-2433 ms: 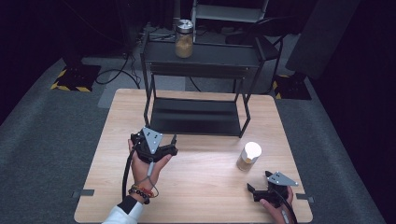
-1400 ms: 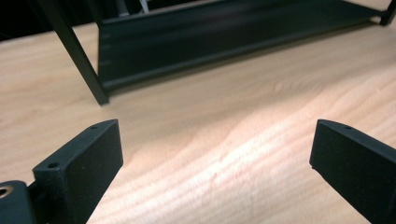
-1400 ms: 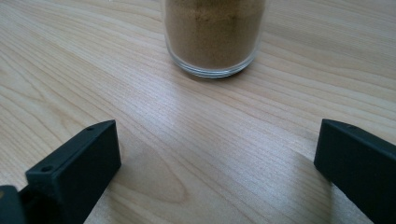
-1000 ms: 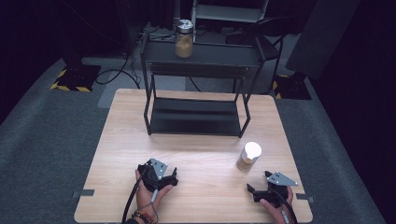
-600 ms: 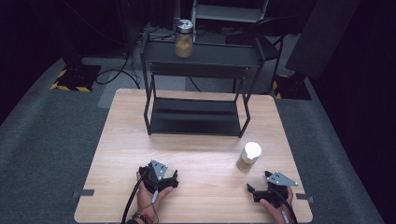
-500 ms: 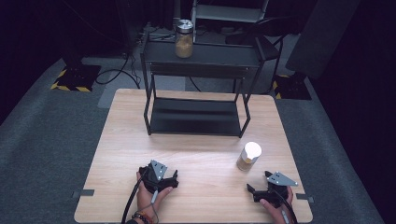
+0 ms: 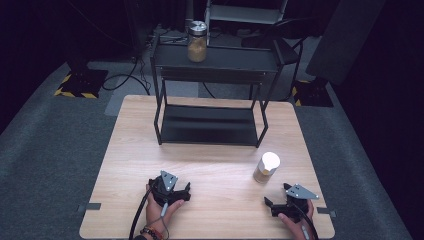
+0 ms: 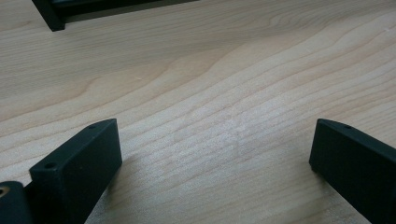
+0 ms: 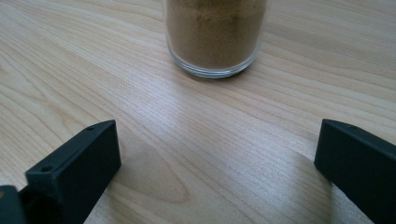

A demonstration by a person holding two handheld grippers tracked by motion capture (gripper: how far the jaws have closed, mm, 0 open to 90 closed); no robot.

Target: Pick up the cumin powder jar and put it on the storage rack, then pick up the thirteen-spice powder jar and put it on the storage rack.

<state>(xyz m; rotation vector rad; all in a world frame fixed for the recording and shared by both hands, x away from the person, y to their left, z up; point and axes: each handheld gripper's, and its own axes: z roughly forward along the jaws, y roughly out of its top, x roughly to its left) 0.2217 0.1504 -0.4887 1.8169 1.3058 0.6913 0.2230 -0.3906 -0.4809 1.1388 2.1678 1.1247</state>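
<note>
A glass jar with a white lid holding brown powder stands on the wooden table at the right; its base sits just ahead of my right gripper's jaws. My right gripper rests open near the table's front right, nothing between its jaws. My left gripper rests open near the front middle-left over bare wood. A second jar with a metal lid stands on top of the black two-level rack.
The rack's lower shelf sits at the table's far side; one black foot of it lies ahead of the left gripper. Dark carpet, cables and stands surround the table. Tape marks lie at the front corners.
My left gripper pulled back from near the rack to the table's front edge and has lain still for the last second. The right gripper and the jars have not moved.
</note>
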